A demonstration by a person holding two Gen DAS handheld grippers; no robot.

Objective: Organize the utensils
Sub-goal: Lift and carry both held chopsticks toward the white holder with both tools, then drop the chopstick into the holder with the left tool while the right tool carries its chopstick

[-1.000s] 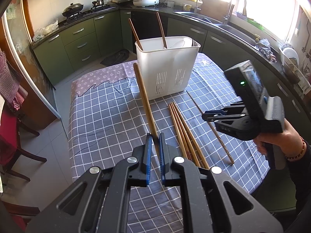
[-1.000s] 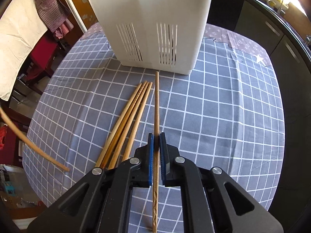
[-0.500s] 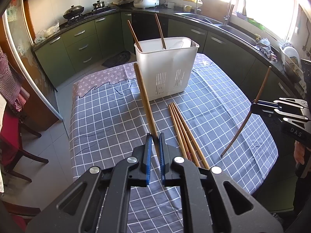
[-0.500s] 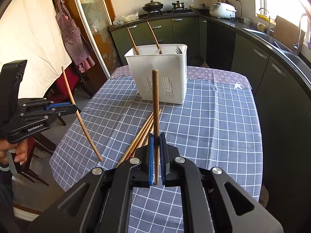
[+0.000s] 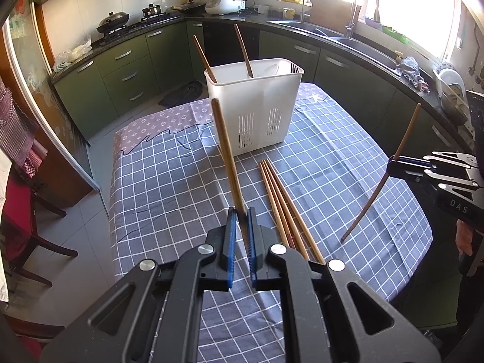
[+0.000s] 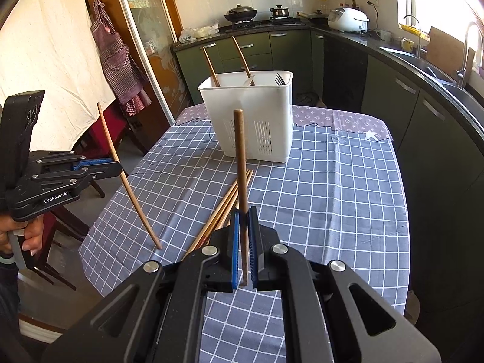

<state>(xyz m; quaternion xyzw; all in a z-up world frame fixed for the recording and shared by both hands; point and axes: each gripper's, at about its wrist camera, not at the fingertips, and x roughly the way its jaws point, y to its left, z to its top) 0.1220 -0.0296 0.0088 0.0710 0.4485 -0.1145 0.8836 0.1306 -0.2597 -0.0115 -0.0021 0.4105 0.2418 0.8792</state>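
Observation:
A white utensil caddy [image 5: 257, 106] stands at the far middle of the table, also in the right wrist view [image 6: 251, 115], with two chopsticks, a spoon and a fork in it. My left gripper [image 5: 240, 214] is shut on a brown chopstick [image 5: 225, 151] held above the table. My right gripper [image 6: 244, 214] is shut on another chopstick [image 6: 240, 163], held upright. Each gripper shows in the other's view: right one [image 5: 393, 163], left one [image 6: 118, 165]. Several loose chopsticks [image 5: 284, 208] lie on the cloth before the caddy.
The table has a blue checked cloth [image 5: 169, 187]. Green kitchen cabinets [image 5: 127, 72] and a counter with a sink [image 5: 357, 42] run behind and to the right. A red chair [image 5: 21, 211] stands at the left of the table.
My right gripper lifted its chopstick off the table and drew back from the caddy, turning it upright. The left gripper has held its chopstick nearly still.

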